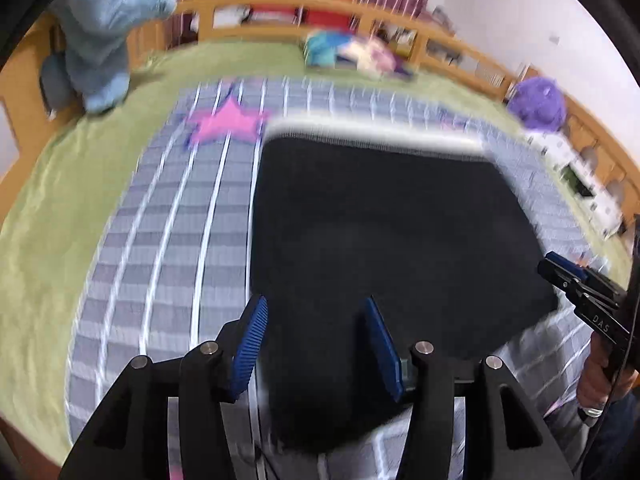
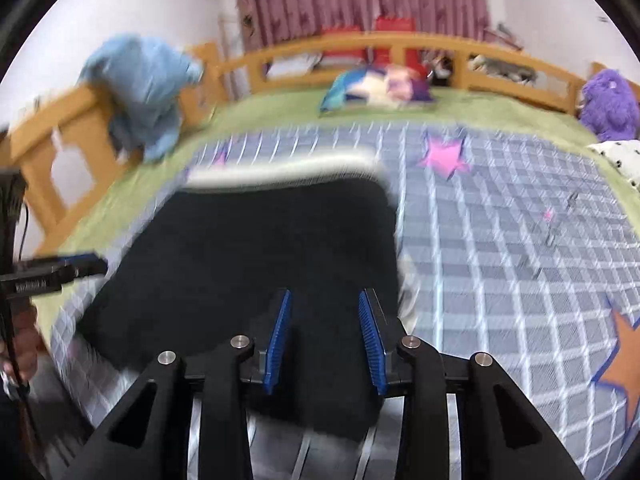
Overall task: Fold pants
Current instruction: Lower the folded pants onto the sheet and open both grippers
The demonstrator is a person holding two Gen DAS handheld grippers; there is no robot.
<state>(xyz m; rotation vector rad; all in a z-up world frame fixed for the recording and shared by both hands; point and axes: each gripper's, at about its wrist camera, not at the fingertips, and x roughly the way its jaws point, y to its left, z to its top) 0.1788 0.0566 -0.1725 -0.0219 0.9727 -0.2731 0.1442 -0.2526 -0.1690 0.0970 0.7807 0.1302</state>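
The left gripper fills the 6 o'clock part of its own view, black arms reaching forward, its jaws spread wide with the blue ribbed pads well apart and nothing pinched between them. The right gripper sits likewise at 6 o'clock in its view, jaws parted, though the gap looks somewhat narrower, pads facing each other. Each tool shows in the other's camera: the right one at about 4 o'clock in the left view, held by a hand; the left one at 9 o'clock in the right view, gripped by a hand. Both views are motion-blurred.
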